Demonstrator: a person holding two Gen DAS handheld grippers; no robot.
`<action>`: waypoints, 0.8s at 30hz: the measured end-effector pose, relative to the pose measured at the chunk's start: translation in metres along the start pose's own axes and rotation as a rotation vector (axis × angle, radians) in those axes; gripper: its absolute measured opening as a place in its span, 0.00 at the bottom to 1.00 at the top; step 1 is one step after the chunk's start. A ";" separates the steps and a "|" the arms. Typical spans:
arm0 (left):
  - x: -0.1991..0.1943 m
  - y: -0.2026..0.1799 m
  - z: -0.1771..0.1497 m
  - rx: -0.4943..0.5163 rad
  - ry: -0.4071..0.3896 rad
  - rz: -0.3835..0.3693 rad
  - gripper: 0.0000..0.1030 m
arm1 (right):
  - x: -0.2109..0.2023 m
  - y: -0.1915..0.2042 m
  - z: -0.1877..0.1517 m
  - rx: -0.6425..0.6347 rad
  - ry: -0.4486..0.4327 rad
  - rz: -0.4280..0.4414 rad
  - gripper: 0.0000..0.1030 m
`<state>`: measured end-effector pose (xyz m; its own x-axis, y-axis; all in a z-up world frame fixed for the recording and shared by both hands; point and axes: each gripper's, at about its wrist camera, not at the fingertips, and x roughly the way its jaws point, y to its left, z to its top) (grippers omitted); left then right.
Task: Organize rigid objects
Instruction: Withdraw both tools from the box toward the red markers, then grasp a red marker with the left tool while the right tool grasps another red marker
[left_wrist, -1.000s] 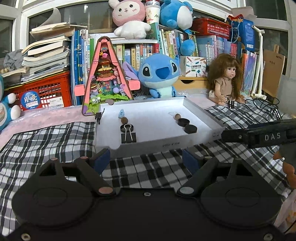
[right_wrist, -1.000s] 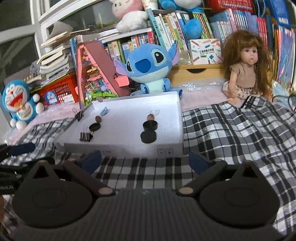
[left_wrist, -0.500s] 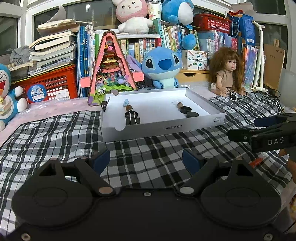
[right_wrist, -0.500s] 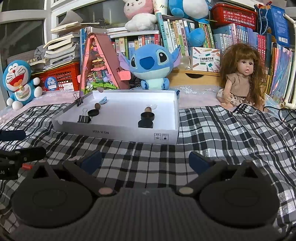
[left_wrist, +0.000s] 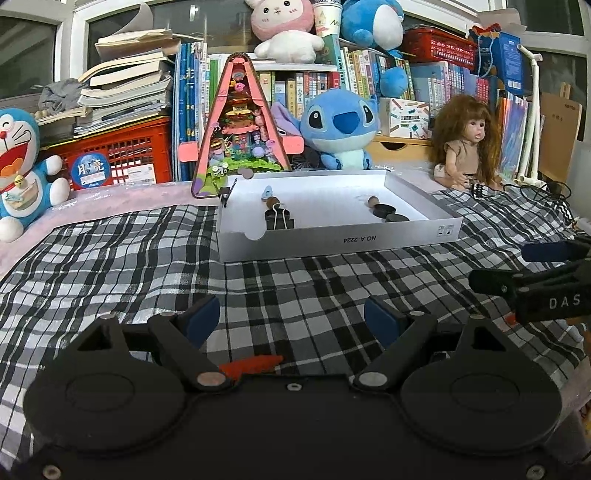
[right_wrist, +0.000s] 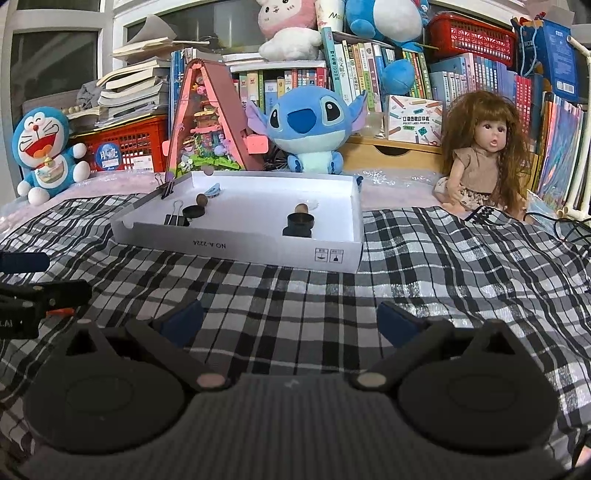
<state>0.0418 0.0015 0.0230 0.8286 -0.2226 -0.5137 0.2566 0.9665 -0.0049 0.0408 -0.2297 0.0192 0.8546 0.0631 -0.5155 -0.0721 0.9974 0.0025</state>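
A white shallow box (left_wrist: 340, 236) sits on the checked cloth and also shows in the right wrist view (right_wrist: 236, 243). It holds a black binder clip (left_wrist: 279, 220), a brown bead (left_wrist: 272, 201), a light blue clip (left_wrist: 266, 191), black round pieces (left_wrist: 384, 211) and another brown bead (left_wrist: 373, 200). A second binder clip (right_wrist: 165, 188) grips the box's left wall. My left gripper (left_wrist: 291, 319) is open and empty, well short of the box. My right gripper (right_wrist: 290, 319) is open and empty, also in front of the box. A small orange-red thing (left_wrist: 251, 363) lies on the cloth by the left gripper's base.
Behind the box stand a pink triangular toy house (left_wrist: 240, 125), a blue Stitch plush (left_wrist: 338, 125), a doll (left_wrist: 465, 144) and a Doraemon plush (left_wrist: 18, 166). Books and red crates fill the back. The right gripper's side shows at the left wrist view's right edge (left_wrist: 535, 291).
Both grippers have drawn back from the white box and lowered toward the cloth. The box looks farther and smaller. An orange-red thing has come into view by the left gripper's base.
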 end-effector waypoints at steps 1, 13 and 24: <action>0.000 0.000 -0.001 -0.001 0.000 0.002 0.82 | -0.001 0.001 -0.001 -0.001 -0.001 0.001 1.00; -0.001 0.004 -0.017 -0.060 -0.013 0.048 0.82 | -0.007 0.002 -0.019 0.015 -0.016 -0.022 1.00; -0.007 0.008 -0.022 -0.101 -0.056 0.095 0.82 | -0.012 0.007 -0.031 0.020 -0.046 -0.057 1.00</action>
<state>0.0269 0.0141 0.0073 0.8738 -0.1335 -0.4676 0.1266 0.9909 -0.0463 0.0140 -0.2250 -0.0013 0.8799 0.0076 -0.4751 -0.0130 0.9999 -0.0080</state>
